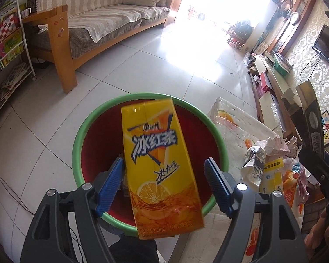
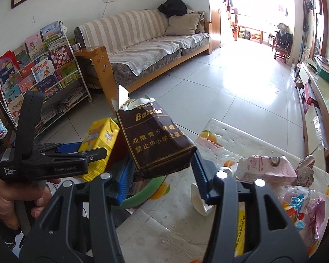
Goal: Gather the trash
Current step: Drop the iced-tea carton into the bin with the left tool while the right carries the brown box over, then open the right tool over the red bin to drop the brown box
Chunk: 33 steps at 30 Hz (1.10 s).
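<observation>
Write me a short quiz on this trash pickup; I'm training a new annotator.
1. True or false: the yellow iced tea carton is over the green-rimmed bin.
2. The right gripper holds: A) a Baisha cigarette pack; B) a paper cup; C) a book.
3. Where do the remaining wrappers lie?
Key: 1 true; 2 A; 3 on the fruit-print table cover.
</observation>
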### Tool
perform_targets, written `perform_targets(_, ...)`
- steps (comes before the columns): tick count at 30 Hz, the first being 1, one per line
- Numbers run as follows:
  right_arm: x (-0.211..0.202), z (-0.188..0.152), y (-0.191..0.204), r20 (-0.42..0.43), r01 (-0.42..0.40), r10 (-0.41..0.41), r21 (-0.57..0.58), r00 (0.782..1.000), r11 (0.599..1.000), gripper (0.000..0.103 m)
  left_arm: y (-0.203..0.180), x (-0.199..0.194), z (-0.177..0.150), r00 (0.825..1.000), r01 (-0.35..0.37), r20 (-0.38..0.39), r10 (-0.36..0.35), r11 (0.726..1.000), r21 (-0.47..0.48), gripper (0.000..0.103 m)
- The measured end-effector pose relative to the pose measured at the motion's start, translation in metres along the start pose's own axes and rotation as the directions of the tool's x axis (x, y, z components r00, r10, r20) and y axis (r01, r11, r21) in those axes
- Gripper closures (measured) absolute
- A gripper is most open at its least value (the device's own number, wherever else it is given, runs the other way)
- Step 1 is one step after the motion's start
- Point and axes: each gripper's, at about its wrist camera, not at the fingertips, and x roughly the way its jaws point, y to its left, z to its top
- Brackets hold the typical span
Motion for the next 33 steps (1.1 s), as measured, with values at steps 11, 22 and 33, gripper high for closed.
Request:
perform_targets(11, 0.023, 0.005, 0.018, -0.02, -0.036, 0.035, -0.02, 0.999, 0.999, 0.054, 0.019, -0.021, 0.001, 0.998, -0.035, 0.043, 0.036, 0.999, -0.036, 0.02)
perform_targets(22, 0.059, 0.008, 0.052, -0.062, -0.086, 0.083, -0.041, 0.995, 0.995, 0.054, 0.064, -0.04, -0.004, 0.99, -0.12, 0.061, 0.127, 0.987, -0.109, 0.02)
perform_targets(33, 0.083, 0.004, 0.064, -0.108, -0.081, 0.076, -0.042, 0.991, 0.996, 0.023, 0.09, -0.049, -0.007, 0.984, -0.146, 0.077, 0.16, 0.976, -0.16, 0.02)
